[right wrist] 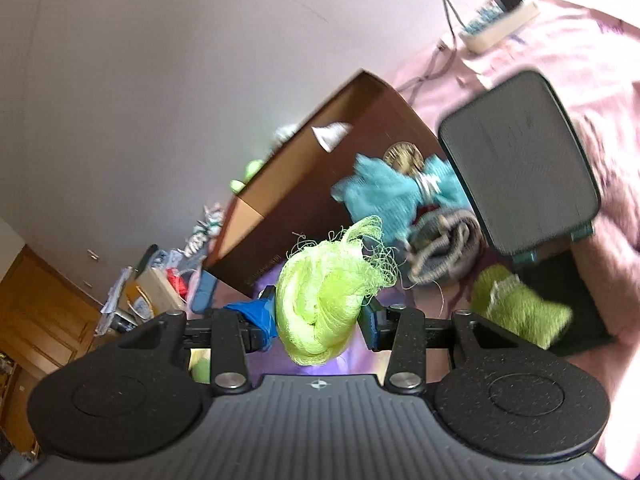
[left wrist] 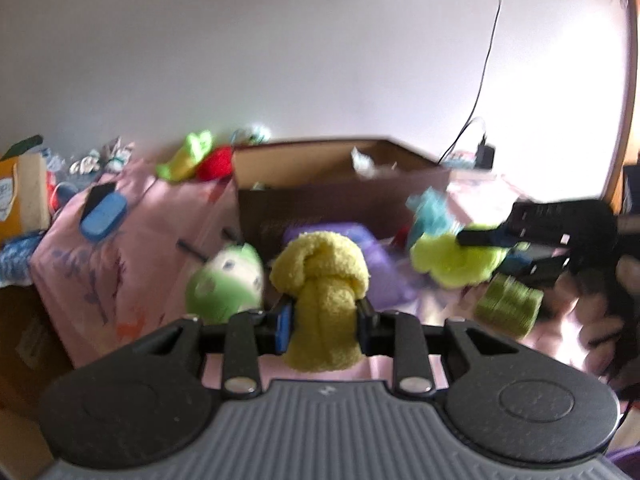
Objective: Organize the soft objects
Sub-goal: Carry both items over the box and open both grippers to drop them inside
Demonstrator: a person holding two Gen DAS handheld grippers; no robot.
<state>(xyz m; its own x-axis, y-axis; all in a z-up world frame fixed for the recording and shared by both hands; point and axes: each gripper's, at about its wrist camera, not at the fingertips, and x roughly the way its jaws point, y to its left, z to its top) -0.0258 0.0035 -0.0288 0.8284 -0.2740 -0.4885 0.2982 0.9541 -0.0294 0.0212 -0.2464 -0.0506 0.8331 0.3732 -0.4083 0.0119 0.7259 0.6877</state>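
Above the pink-covered bed (left wrist: 132, 216), the left tongs (left wrist: 322, 316) are clamped on a yellow rolled sock (left wrist: 320, 280), its long axis running upright between the pads. The right tongs (right wrist: 320, 312) pinch a lime mesh puff (right wrist: 324, 300), frayed end pointing far-right toward the brown cardboard box (right wrist: 320, 176). Both items appear light, soft and compressible; a mid-bundle grip should suit them.

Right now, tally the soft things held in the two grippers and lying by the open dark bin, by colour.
Yellow: 1, towel roll in left gripper
Lime: 1, mesh puff in right gripper
Green: 1, cloth at dark bin
Teal: 1, mesh puff
Total: 4
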